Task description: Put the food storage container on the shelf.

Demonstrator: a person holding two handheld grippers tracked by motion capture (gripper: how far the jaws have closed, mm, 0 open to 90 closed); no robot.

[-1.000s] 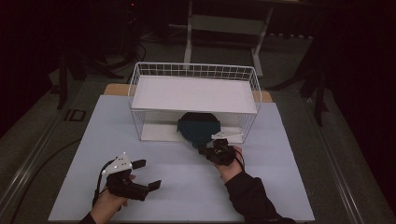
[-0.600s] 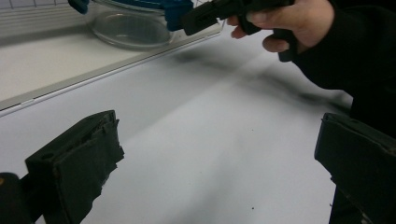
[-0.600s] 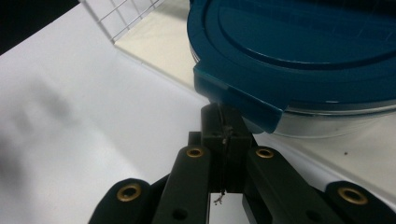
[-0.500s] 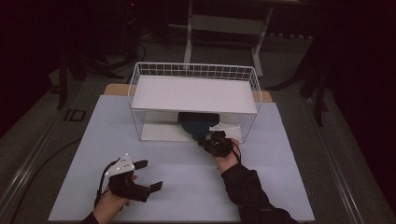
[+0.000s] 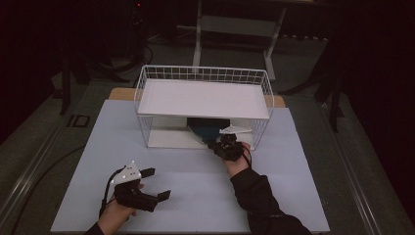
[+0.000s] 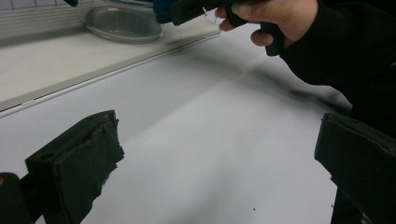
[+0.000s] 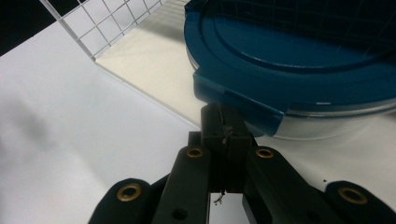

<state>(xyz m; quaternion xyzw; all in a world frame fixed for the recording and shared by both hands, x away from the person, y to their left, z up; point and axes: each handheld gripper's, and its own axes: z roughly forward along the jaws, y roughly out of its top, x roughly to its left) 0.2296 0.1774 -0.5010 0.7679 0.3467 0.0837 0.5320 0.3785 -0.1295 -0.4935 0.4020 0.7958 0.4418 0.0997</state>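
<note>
Left tool (image 6: 224,154) gaping over white table (image 6: 219,140), right tool (image 6: 196,8) against glass container (image 6: 121,23)

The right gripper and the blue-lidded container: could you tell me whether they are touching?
Touching. In the right gripper view, the right gripper's closed fingers press against the blue-lidded container's lid tab.

A pale blue-white table top (image 5: 303,196) fills the foreground of the high view, and a thin wooden board edge (image 5: 120,93) peeks out at its far corners. Beyond the table, on the dim grey floor (image 5: 303,63), stands a light metal stand (image 5: 235,24) with two upright legs and a crossbar. Dark cables (image 5: 142,49) lie on the floor at the far left, a dark post (image 5: 65,78) rises beside the table's left side, and a small square plate (image 5: 78,120) sits in the floor next to the left edge.
</note>
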